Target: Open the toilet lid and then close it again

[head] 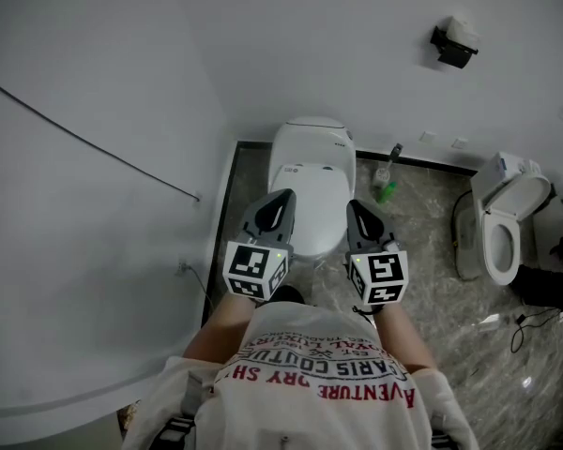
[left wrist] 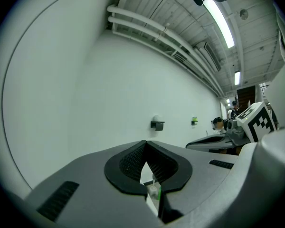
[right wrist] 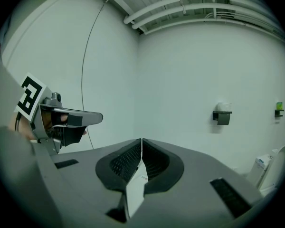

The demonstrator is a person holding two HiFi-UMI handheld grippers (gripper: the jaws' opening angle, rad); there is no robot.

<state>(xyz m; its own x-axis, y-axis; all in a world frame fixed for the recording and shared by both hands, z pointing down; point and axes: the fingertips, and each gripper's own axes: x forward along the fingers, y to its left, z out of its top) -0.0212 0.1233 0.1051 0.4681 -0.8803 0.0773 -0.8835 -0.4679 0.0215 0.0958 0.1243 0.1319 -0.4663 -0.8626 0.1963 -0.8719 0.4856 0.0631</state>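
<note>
The person is standing before the white toilet (head: pixel 311 134), whose toilet lid (head: pixel 305 186) is lying shut. The left gripper (head: pixel 280 198) and the right gripper (head: pixel 355 206) are hovering side by side over the lid, each with its fingers pressed together on nothing. The shirt (head: pixel 319 373) is showing red print, upside down: "AVENTURE" and "COUTU" are readable. The small marks on the lid are too fine to read.
</note>
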